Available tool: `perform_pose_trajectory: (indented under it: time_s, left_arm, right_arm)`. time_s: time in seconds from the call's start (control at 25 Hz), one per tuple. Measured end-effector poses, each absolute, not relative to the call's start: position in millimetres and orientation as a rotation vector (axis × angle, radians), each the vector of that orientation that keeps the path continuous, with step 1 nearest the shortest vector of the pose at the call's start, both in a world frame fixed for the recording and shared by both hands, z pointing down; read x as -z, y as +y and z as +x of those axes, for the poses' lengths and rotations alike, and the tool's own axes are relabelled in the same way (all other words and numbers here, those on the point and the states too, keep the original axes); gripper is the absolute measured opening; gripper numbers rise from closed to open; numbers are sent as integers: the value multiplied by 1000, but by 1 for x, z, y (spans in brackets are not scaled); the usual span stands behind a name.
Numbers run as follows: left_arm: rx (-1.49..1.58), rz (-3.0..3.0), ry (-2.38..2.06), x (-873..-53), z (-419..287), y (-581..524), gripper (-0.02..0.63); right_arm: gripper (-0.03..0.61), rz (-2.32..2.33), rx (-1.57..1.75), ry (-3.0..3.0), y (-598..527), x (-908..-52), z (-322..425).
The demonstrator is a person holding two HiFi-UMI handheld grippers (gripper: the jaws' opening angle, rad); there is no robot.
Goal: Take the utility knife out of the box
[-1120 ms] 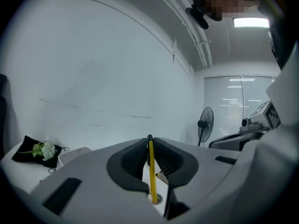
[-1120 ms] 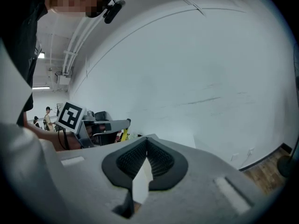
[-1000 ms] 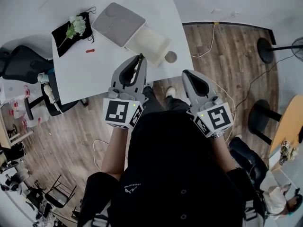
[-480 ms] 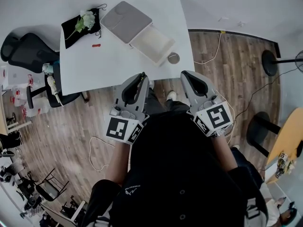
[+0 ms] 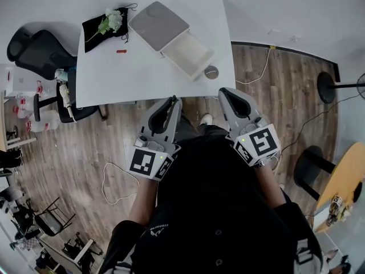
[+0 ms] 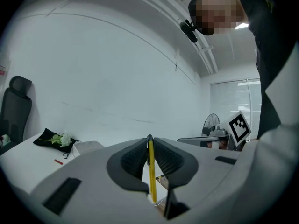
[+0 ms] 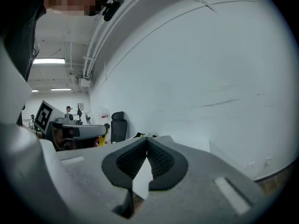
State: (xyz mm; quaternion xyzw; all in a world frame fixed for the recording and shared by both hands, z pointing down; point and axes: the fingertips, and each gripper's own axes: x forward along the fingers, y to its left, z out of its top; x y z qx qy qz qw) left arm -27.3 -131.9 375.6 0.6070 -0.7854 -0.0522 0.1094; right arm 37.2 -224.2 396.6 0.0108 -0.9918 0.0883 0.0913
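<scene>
- Now, starting at my left, the table [image 5: 114, 79] stands ahead of me and well apart from both grippers. I am back off its near edge, over the wood floor [image 5: 85, 147].
- On its near right corner sits the box [image 5: 203, 66], open, with the lid [image 5: 158, 25] just beside it on the far-left side. The tray looks bare from here, so I judge the taking-out is done.
- My left gripper [image 6: 149, 141] has its ribbed pads closed on the knife [image 6: 152, 171]. It shows as a thin yellow strip, seen edge-on and pinched flat between them.
- Its long axis seems to run along the jaws, from the tips back toward my hand. That aims it the way the gripper points, toward the table edge.
- So the knife is in my left fingers, not in the box, and the box lies ahead and a little to the right of those tips.
- If it is to be laid down, I judge a straight reach forward with the left will do it, with the strip kept flat to the tabletop.
- My right gripper [image 7: 146, 141], just beside the left, has its pads pressed together on nothing. It is about as near the table, but it carries nothing.
</scene>
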Motion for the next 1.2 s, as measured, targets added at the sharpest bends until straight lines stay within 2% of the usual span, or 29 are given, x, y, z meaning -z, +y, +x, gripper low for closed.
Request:
perform_pose_trajectory:
  time_s: [0.64,0.96,1.2]
  left_arm:
    - [144,1809,-2342,-362,-6,-141,43]
    - [149,1919,-2356,-328,-7,-168,43]
    - [106,2027,-2374,-299,-5,-188,43]
  right_arm:
    - [5,9,-231,-2976,-221,-384,59]
    - [5,84,-109,-3051,-247,-347,74]
    - [5,102,-179,-3131,-271,-306,77]
